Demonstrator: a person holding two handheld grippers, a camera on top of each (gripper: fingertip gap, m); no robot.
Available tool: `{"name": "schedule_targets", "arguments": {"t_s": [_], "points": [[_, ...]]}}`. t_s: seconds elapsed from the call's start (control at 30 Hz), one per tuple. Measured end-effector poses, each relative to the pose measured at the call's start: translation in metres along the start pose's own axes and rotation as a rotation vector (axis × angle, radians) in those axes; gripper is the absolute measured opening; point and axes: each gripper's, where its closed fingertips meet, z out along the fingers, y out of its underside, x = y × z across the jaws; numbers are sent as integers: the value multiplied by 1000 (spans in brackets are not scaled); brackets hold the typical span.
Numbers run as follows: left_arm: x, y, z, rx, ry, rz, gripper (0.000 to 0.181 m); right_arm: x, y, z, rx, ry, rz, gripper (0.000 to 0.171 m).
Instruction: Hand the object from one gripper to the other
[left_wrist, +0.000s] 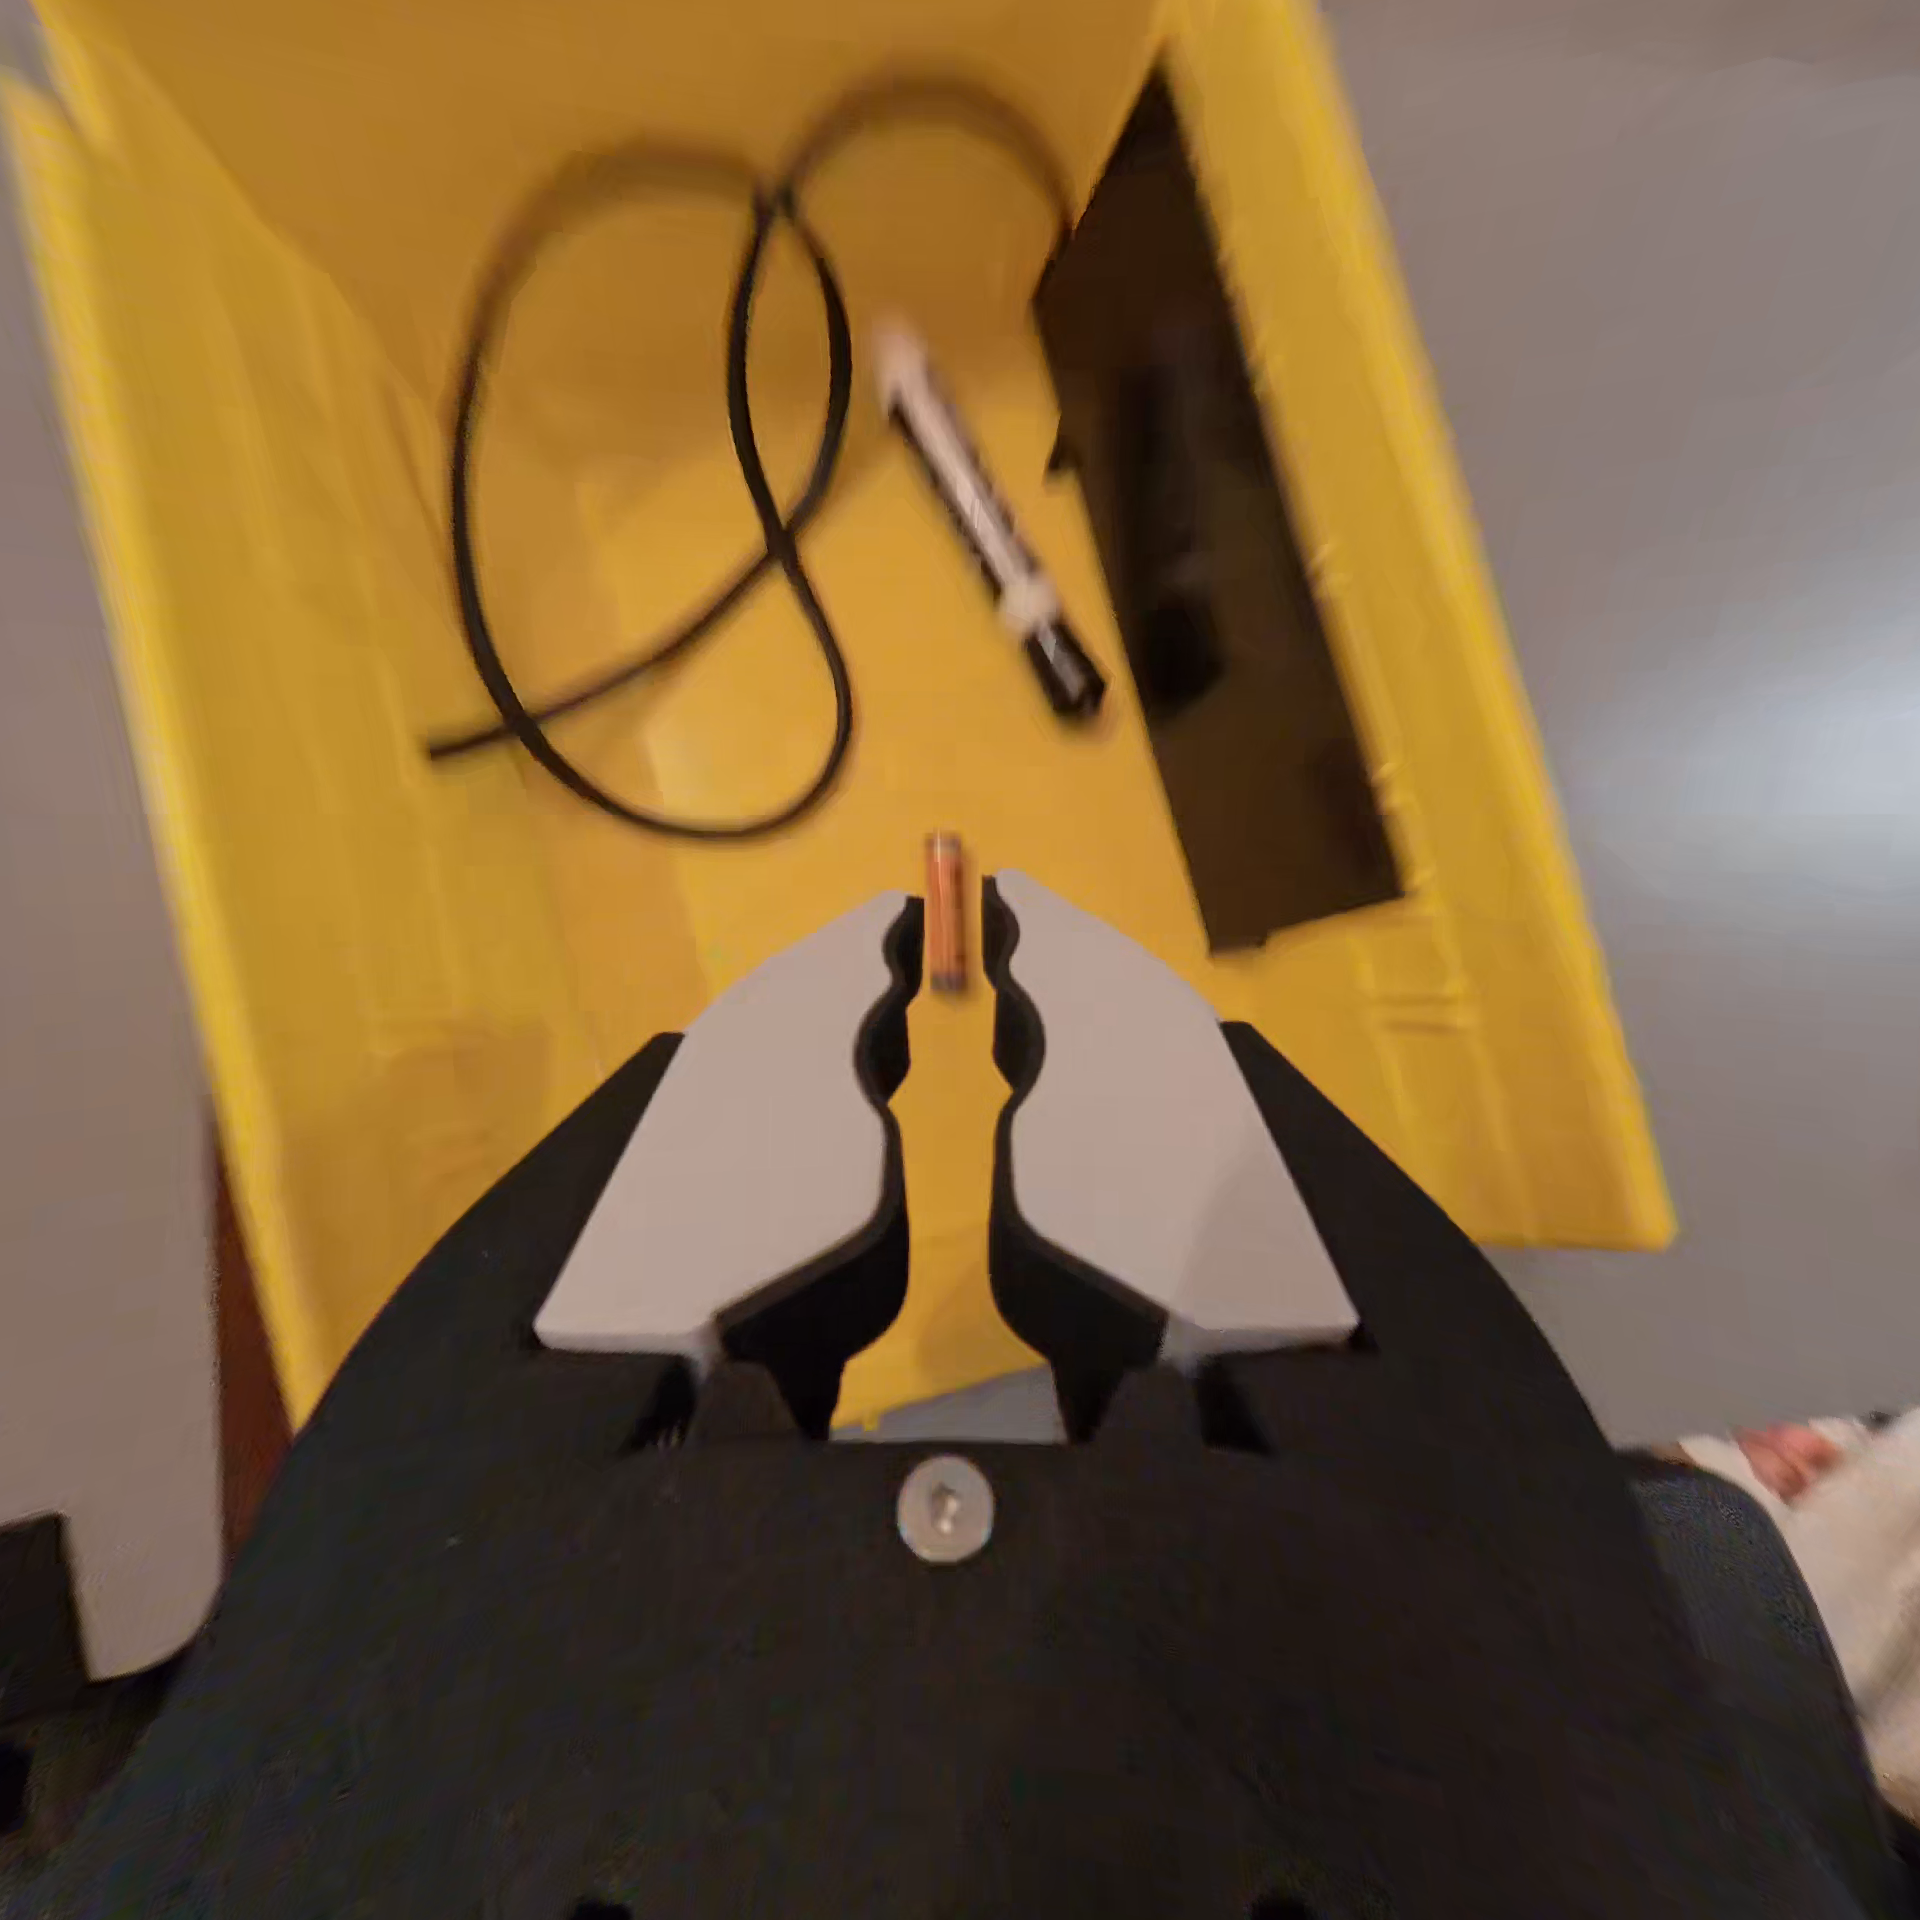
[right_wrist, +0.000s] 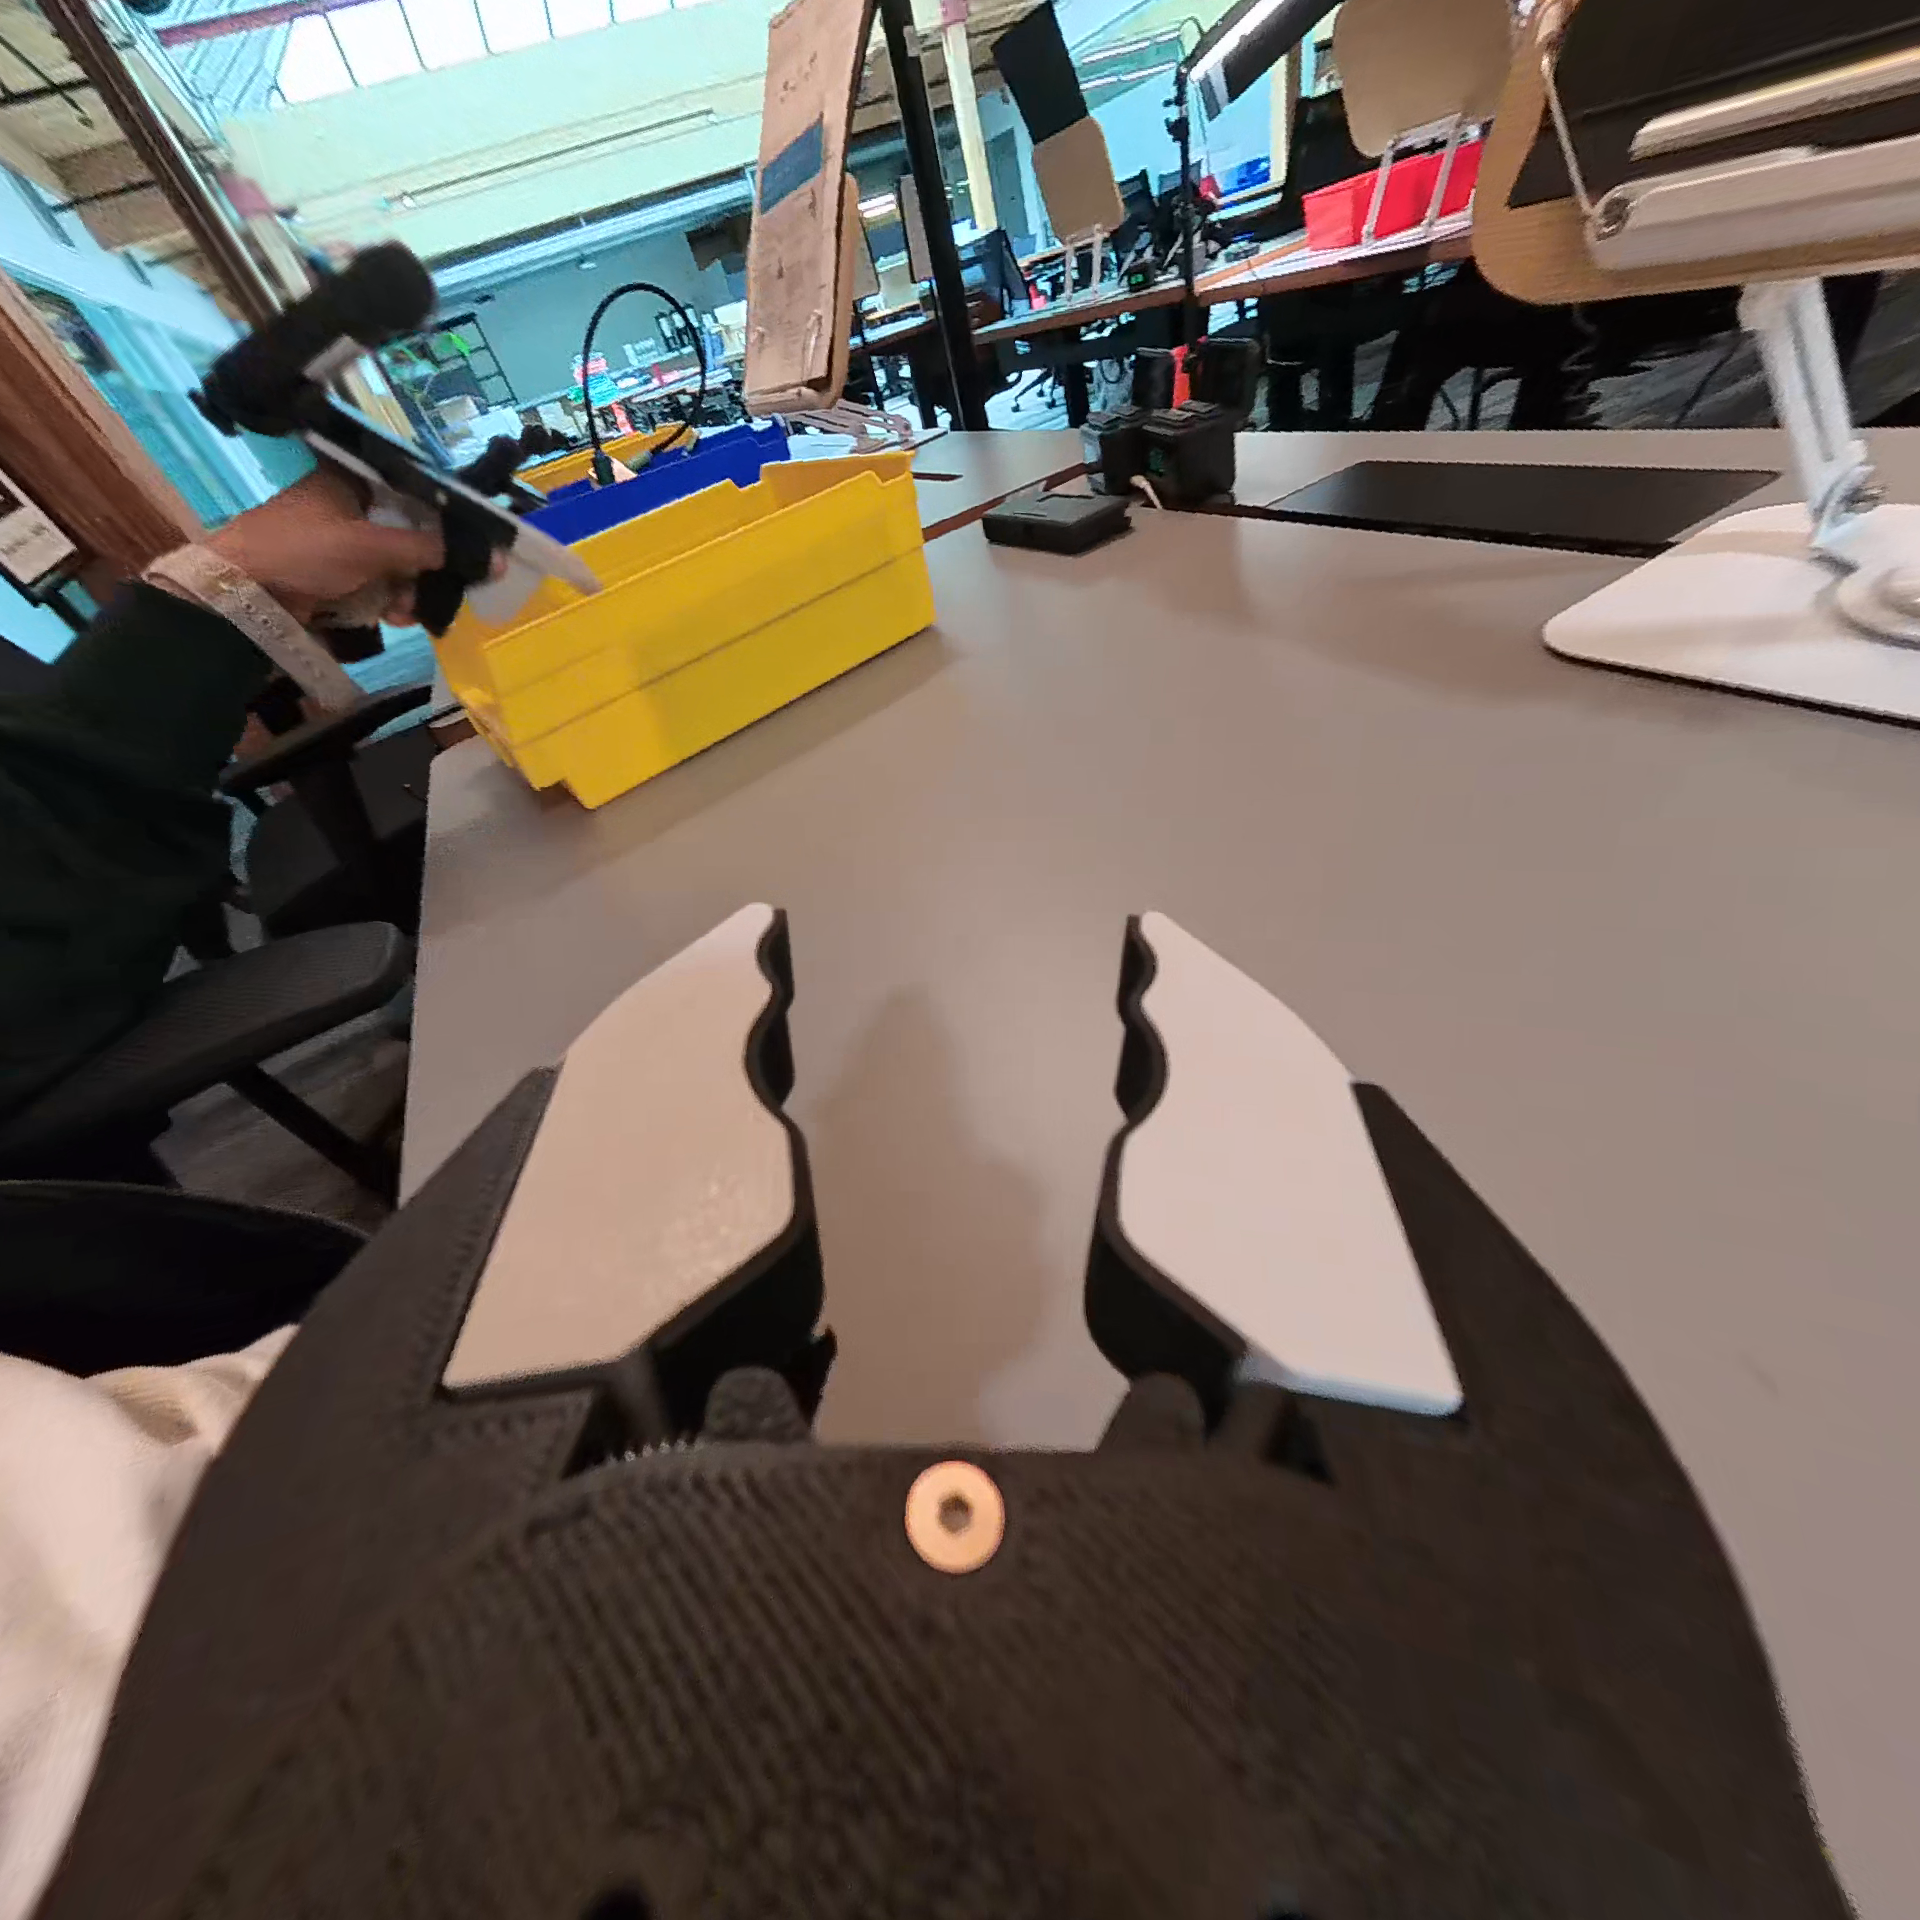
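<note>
A small copper-coloured battery (left_wrist: 943, 920) stands upright between the tips of my left gripper (left_wrist: 951, 899). The jaws are nearly closed around it, and it stays sharp while the background blurs. The left gripper hovers over an open yellow bin (left_wrist: 416, 935). In the right wrist view the left gripper (right_wrist: 520, 561) is held in a hand above the yellow bin (right_wrist: 707, 644) at the table's far left. My right gripper (right_wrist: 956, 925) is open and empty, low over the grey table (right_wrist: 1351, 831), well apart from the left one.
In the bin lie a looped black cable (left_wrist: 644, 499), a black-and-white marker (left_wrist: 987, 520) and a dark long item (left_wrist: 1195, 520). A blue bin (right_wrist: 665, 483) stands behind the yellow one. A white monitor stand base (right_wrist: 1714, 623) is at the right, a black box (right_wrist: 1055, 517) farther back, and an office chair (right_wrist: 208, 1018) at the left. Left tips to right tips: about 50 cm.
</note>
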Motion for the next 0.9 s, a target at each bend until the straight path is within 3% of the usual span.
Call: {"name": "schedule_targets", "arguments": {"t_s": [0.03, 0.23, 0.47, 0.6, 0.67, 0.73, 0.9], "points": [[-2, 13, 11, -75, 22, -21, 14, 1, -1, -1, 4, 9, -5, 61], [-4, 35, 45, -219, 37, 8, 24, 5, 1, -7, -6, 44, -27, 60], [-8, 55, 59, -370, 7, 32, 33, 13, 3, -13, -9, 75, 13, 56], [-6, 48, 65, -347, 2, 53, 34, 11, 3, -12, -12, 59, 16, 56], [-5, 48, 66, -352, -2, 70, 11, 9, 5, -11, -22, 53, 8, 56], [-3, 45, 64, -343, -1, 66, 11, 8, 6, -10, -32, 49, -2, 55], [12, -2, 36, -92, 37, 64, 12, 6, 8, -8, -45, 43, -14, 55]]}}
